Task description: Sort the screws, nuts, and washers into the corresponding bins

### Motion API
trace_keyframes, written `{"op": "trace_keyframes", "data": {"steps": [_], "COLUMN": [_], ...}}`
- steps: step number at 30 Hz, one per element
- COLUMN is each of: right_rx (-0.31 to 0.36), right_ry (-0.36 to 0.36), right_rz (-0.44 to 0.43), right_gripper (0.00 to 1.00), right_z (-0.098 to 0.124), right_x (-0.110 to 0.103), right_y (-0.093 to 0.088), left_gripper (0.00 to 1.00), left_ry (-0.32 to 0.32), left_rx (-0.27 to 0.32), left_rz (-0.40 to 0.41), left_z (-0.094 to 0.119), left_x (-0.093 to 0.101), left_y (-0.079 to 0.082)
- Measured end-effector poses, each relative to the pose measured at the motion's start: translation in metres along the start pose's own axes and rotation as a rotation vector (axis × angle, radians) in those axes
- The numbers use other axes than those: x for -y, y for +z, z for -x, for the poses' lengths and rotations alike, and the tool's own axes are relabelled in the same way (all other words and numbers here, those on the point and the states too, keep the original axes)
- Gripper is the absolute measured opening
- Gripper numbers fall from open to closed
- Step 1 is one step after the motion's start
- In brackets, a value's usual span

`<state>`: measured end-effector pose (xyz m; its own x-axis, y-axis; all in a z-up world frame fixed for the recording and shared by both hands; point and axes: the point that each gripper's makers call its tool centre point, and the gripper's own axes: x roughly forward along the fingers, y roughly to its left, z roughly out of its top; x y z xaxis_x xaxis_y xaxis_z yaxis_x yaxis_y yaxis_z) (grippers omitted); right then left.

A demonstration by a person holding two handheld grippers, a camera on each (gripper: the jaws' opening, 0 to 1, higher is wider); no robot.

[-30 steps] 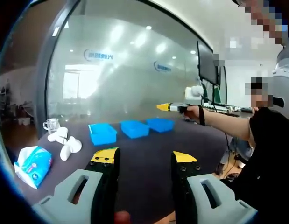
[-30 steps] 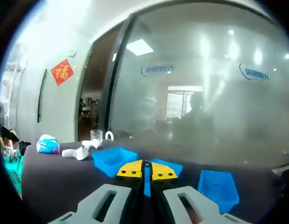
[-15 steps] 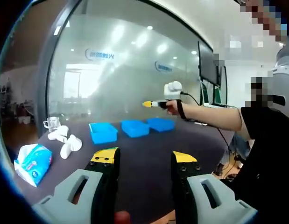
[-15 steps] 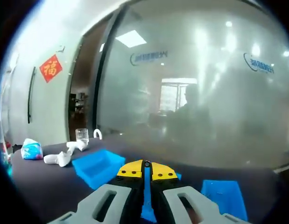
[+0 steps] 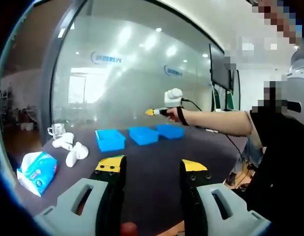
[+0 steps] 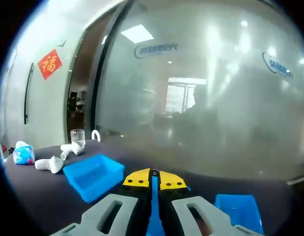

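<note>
In the left gripper view the left gripper [image 5: 152,168] hangs low over the dark desk [image 5: 152,147] with its yellow-tipped fingers [image 5: 110,164] spread wide apart and nothing between them. Beyond them a person's outstretched arm holds the right gripper [image 5: 151,112] in the air above three blue bins [image 5: 141,136] set in a row. A glass mug [image 5: 55,131], some white objects [image 5: 73,152] and a tissue pack [image 5: 36,169] lie towards the left. The right gripper view looks down its own fingers [image 6: 138,179], pressed together with nothing visibly held, over the bins [image 6: 94,174]. The nearest looks bare inside; whether any screws, nuts or washers lie in the others cannot be told.
</note>
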<state>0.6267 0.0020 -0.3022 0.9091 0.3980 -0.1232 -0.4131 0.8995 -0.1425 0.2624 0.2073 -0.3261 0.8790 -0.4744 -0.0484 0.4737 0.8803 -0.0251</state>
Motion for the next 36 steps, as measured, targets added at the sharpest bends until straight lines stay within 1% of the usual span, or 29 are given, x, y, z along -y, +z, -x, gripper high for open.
{"op": "trace_keyframes", "data": {"steps": [2, 4, 5, 7, 8, 13, 18, 24, 26, 30, 32, 33, 35, 36], "right_rx": [0.001, 0.009, 0.012, 0.022, 0.022, 0.018, 0.044, 0.068, 0.087, 0.125, 0.130, 0.130, 0.146, 0.145], "right_ry": [0.004, 0.011, 0.013, 0.015, 0.017, 0.035, 0.061, 0.090, 0.111, 0.135, 0.158, 0.178, 0.188, 0.189], "right_rz": [0.001, 0.012, 0.024, 0.042, 0.048, 0.044, 0.024, 0.009, -0.008, -0.018, -0.023, -0.022, -0.030, -0.032], "right_gripper": [0.02, 0.06, 0.11, 0.28, 0.30, 0.30, 0.30, 0.30, 0.30, 0.30, 0.30, 0.32, 0.34, 0.34], "right_z": [0.000, 0.000, 0.000, 0.001, 0.002, 0.013, 0.032, 0.063, 0.070, 0.106, 0.125, 0.134, 0.159, 0.165], "right_x": [-0.002, -0.006, -0.007, -0.010, -0.011, -0.017, -0.022, -0.024, -0.021, -0.026, -0.029, -0.032, -0.032, -0.031], "right_y": [-0.001, -0.001, -0.001, -0.001, -0.001, -0.004, -0.002, 0.003, 0.009, 0.013, 0.009, 0.007, 0.002, 0.000], "left_gripper": [0.43, 0.43, 0.43, 0.43, 0.43, 0.43, 0.43, 0.43, 0.43, 0.43, 0.43, 0.43, 0.43, 0.43], "left_ry": [-0.001, -0.002, -0.002, -0.002, -0.001, 0.004, 0.007, 0.023, 0.036, 0.050, 0.050, 0.050, 0.048, 0.048], "left_rx": [-0.001, -0.001, 0.000, -0.001, -0.002, -0.003, -0.001, 0.012, 0.022, 0.029, 0.028, 0.026, 0.026, 0.026], "left_rz": [-0.001, -0.001, -0.001, 0.000, -0.002, -0.002, -0.001, -0.004, -0.003, 0.007, 0.000, -0.001, 0.003, 0.002], "left_z": [0.000, 0.000, -0.001, -0.001, -0.001, 0.000, 0.001, -0.001, -0.002, -0.007, -0.009, -0.011, -0.012, -0.013], "left_x": [0.001, 0.002, 0.002, 0.002, 0.002, 0.001, 0.000, -0.006, -0.011, -0.021, -0.023, -0.024, -0.024, -0.024], "left_y": [0.000, 0.000, 0.000, 0.000, 0.000, -0.001, 0.000, 0.004, 0.005, 0.006, 0.006, 0.006, 0.006, 0.006]}}
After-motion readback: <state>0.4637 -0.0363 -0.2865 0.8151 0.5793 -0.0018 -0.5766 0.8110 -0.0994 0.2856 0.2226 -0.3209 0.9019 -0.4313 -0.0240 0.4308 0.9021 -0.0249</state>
